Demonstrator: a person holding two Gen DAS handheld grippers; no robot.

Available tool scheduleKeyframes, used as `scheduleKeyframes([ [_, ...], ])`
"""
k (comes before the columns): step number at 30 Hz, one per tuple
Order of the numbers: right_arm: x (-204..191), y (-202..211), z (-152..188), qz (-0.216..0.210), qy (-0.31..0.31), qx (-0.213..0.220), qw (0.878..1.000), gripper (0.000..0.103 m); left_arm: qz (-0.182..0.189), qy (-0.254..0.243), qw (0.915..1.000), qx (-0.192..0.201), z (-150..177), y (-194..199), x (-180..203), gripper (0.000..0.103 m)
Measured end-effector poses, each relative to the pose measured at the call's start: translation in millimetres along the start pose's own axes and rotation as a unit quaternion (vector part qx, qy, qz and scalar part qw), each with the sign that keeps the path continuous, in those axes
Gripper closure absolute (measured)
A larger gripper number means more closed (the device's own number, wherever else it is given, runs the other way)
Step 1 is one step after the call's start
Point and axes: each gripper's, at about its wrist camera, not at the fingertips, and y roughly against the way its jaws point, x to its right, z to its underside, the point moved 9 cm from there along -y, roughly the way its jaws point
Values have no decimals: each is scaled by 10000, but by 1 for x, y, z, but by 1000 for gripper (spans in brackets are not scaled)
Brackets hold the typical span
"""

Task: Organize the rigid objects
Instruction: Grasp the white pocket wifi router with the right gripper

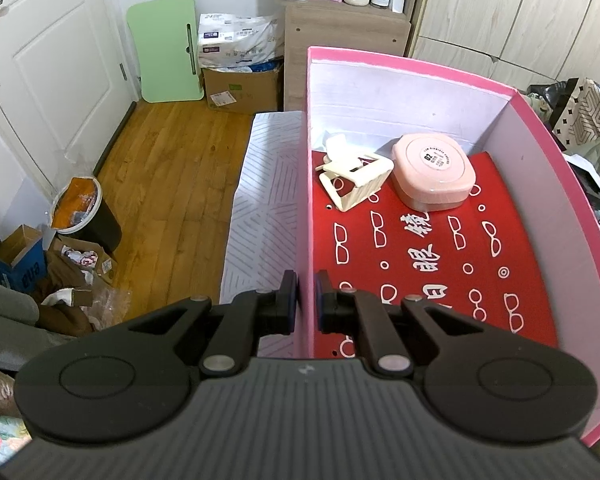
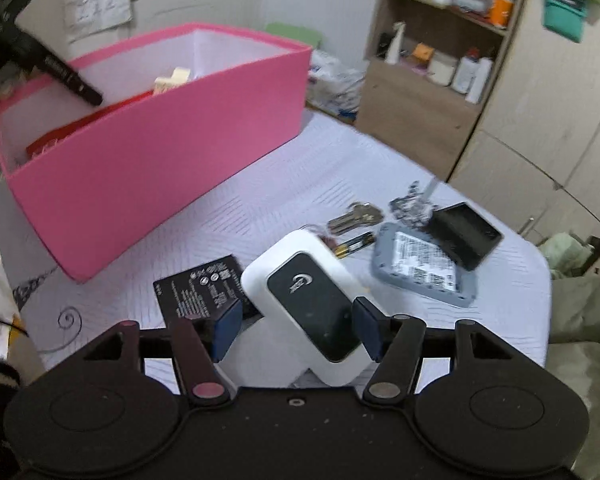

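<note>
I've got the left gripper (image 1: 306,300) pinched shut on the near wall of the pink box (image 1: 540,148) — steadying it, I reckon. Inside already: a pink round-cornered case (image 1: 434,172) and a cream holder (image 1: 354,180), touching, at the far end on the red liner (image 1: 440,264).

R gripper (image 2: 296,330) sits over the white device w/ black panel (image 2: 310,300), jaws wide, one pad each side. The pads don't look to be pressing, so I call it not yet gripped. Step in hand: the pick.

Next move calls for closing square on its long sides, lifting, then carrying up and left over the box rim.

Room: the black battery (image 2: 200,290) lies just beside the left pad — could get nudged. AA cell (image 2: 354,245), keys (image 2: 354,216), grey cover (image 2: 424,270) and black tray (image 2: 466,236) crowd the far side. The table between device and box is open.
</note>
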Motion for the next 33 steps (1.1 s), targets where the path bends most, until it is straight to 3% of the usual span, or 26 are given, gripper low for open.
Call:
scheduleKeyframes([
  [4,9,-10,-1,282,215,62,9994,31,39,30,10000,9,-1,0,1,95],
  [8,14,-15,1,85,52,95,9999,26,94,-1,10000,13,-2,0,3,93],
  [13,9,-23,5,46,311,140,9994,20,88,7,10000,31,-2,0,3,93],
  [18,14,-26,2,-68,267,186,9994,22,83,-14,10000,24,-2,-1,2,93],
  [21,17,-24,0,-153,189,237,9994,29,78,-37,10000,24,-2,-1,2,93],
  [26,29,-18,-11,-98,-383,537,9978,34,84,-32,10000,27,-1,-1,2,93],
  [33,38,-35,-4,-127,-635,331,9973,35,89,-20,10000,30,-1,-1,2,93],
])
